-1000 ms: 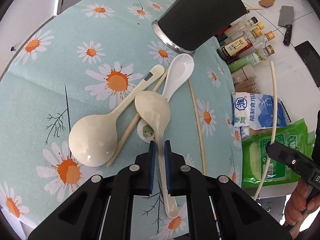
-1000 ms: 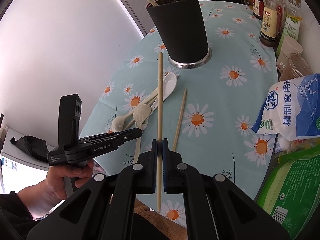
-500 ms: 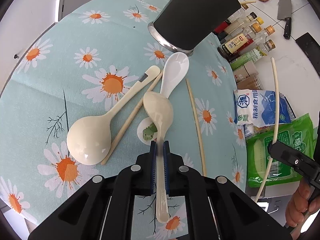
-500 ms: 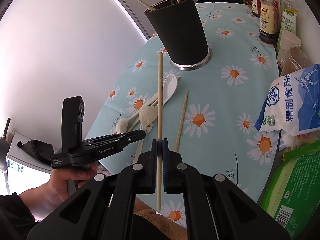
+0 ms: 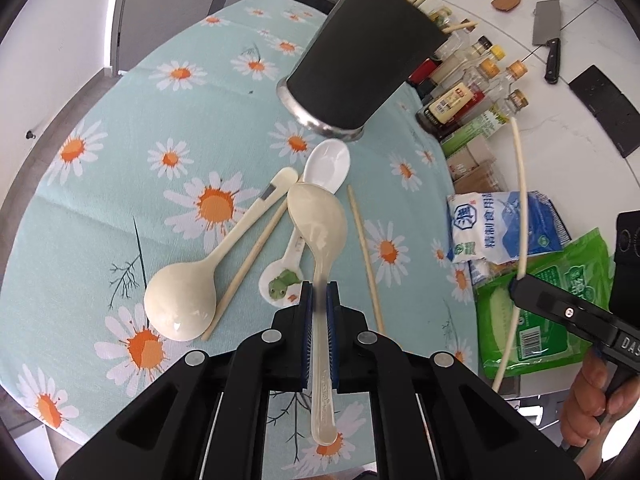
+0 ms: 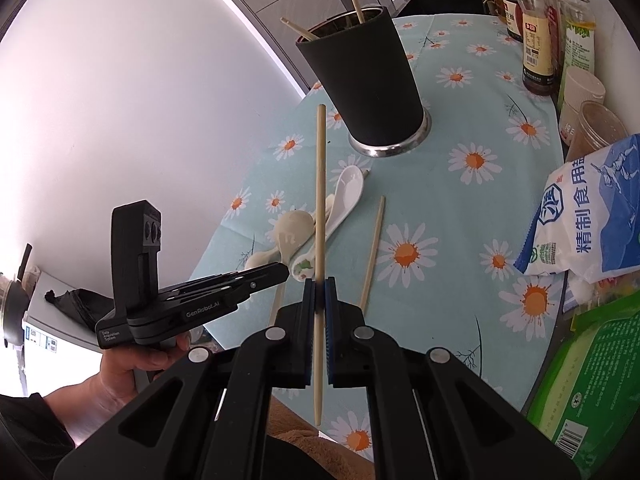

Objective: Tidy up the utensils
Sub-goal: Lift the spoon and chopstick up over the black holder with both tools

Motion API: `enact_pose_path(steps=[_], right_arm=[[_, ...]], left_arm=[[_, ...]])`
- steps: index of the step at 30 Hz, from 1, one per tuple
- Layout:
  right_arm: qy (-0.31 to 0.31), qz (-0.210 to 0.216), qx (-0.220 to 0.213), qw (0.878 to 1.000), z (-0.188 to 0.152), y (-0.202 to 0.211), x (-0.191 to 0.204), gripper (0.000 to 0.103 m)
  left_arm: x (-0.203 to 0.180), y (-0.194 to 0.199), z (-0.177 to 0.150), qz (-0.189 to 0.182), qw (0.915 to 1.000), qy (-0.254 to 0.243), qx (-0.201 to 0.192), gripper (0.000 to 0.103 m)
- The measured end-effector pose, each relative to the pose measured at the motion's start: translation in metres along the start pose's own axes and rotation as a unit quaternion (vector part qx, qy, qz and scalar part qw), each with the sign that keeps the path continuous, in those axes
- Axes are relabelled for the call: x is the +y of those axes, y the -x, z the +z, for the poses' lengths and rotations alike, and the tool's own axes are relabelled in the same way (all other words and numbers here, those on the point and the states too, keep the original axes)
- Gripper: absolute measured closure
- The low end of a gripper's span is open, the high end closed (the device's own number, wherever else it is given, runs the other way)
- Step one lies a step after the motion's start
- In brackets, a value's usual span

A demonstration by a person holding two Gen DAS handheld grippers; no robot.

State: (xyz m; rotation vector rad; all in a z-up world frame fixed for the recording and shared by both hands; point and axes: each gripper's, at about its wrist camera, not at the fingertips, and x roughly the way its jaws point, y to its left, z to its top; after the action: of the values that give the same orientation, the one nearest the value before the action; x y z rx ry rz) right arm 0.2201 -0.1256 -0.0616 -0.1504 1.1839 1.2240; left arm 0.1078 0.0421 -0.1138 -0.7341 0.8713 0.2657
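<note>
cream spoon (image 5: 320,240) is pinched by its handle between the pads of the left gripper (image 5: 320,300), bowl pointing forward above the daisy tablecloth (image 5: 120,184), handle end trailing back past the jaws. chopstick (image 6: 319,216) is clamped at its lower part in the right gripper (image 6: 319,292), its tip reaching toward the black utensil holder (image 6: 368,80). large rice spoon (image 5: 188,292), white spoon (image 5: 326,164), frog-printed spoon (image 5: 280,280) and a loose chopstick (image 5: 366,260) lie on the cloth ahead of the left gripper.

Daisy-print table (image 5: 100,208) under scattered spoons (image 5: 180,304)
</note>
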Motion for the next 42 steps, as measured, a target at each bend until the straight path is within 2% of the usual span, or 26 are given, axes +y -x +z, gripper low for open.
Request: enact_pose_path(steps=[9, 14, 21, 28, 36, 42], right_arm=[[0.019, 0.012, -0.039, 0.999, 0.023, 0.007, 0.020, 0.097], [0.018, 0.015, -0.068, 0.997, 0.042, 0.007, 0.027, 0.097], [0.006, 0.023, -0.135, 0.991, 0.079, 0.016, 0.039, 0.097], [-0.004, 0.017, -0.223, 0.975, 0.119, 0.028, 0.041, 0.097], [-0.023, -0.002, -0.292, 0.956, 0.154, 0.031, 0.036, 0.097], [-0.026, -0.019, -0.338, 0.941, 0.173, 0.031, 0.030, 0.097]], left_arm=[[-0.017, 0.038, 0.021, -0.030, 0.9981, -0.033, -0.043, 0.098], [-0.027, 0.059, 0.048, -0.060, 0.9936, -0.062, -0.073, 0.098], [-0.032, 0.083, 0.101, -0.106, 0.9830, -0.103, -0.109, 0.098], [-0.028, 0.094, 0.157, -0.134, 0.9724, -0.125, -0.144, 0.098], [-0.028, 0.097, 0.209, -0.161, 0.9569, -0.157, -0.183, 0.098], [-0.036, 0.094, 0.237, -0.181, 0.9407, -0.181, -0.223, 0.098]])
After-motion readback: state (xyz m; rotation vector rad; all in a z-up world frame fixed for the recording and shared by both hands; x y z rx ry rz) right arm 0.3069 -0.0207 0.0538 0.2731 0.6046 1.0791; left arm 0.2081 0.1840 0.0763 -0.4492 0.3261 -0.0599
